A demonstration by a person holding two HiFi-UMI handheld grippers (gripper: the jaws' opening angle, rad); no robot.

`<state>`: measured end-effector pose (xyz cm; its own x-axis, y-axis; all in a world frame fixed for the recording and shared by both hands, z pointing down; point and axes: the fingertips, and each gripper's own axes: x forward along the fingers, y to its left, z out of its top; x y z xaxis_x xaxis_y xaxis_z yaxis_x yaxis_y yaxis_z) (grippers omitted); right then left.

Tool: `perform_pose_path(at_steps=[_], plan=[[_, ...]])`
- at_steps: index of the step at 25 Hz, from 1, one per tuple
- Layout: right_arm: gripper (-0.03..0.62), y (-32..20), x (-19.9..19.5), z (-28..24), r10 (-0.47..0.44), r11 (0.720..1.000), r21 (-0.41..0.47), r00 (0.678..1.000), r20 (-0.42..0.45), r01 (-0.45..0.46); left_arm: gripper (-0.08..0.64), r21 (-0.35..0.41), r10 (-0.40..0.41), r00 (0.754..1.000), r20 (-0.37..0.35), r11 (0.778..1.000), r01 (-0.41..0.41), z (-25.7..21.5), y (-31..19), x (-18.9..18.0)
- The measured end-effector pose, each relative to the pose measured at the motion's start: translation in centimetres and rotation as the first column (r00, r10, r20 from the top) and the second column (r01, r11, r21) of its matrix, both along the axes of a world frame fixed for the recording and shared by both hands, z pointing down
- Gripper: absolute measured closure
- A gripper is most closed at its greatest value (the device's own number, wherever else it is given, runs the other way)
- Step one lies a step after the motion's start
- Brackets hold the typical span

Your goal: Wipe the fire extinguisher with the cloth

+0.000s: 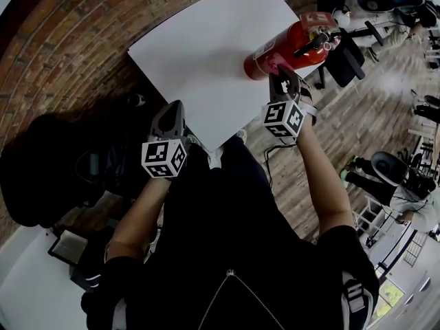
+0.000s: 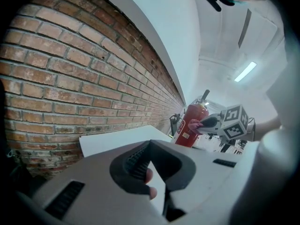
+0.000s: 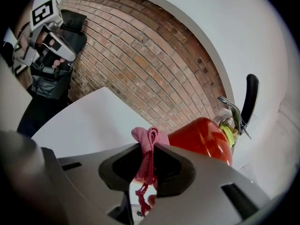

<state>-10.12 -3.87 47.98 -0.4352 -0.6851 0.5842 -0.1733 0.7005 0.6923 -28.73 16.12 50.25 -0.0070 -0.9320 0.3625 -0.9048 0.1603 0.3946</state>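
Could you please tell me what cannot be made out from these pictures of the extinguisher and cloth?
Label print on the fire extinguisher: too small in the head view.
Its lower body: hidden behind the right gripper in that gripper's view.
Whether the cloth touches it: covered by the right gripper in the head view.

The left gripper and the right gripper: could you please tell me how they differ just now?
The right gripper has its jaws shut on the pink cloth, while the left gripper has its jaws shut on nothing. The right gripper holds its cloth at the red fire extinguisher; the left gripper hangs apart from it, near the white table's edge. What they share: both sets of jaws are closed.
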Motion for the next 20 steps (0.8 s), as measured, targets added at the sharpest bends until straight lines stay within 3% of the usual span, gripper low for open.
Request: perform_pose_path(at_steps=[20], plan=[[0.505,-0.1,-0.5,6.9,0.01,0.995,-0.094,0.999,-0.032,-0.013,0.532,-0.031,-0.033,0.999,0.007,0.999,0.034,1.0,1.3,-1.2]])
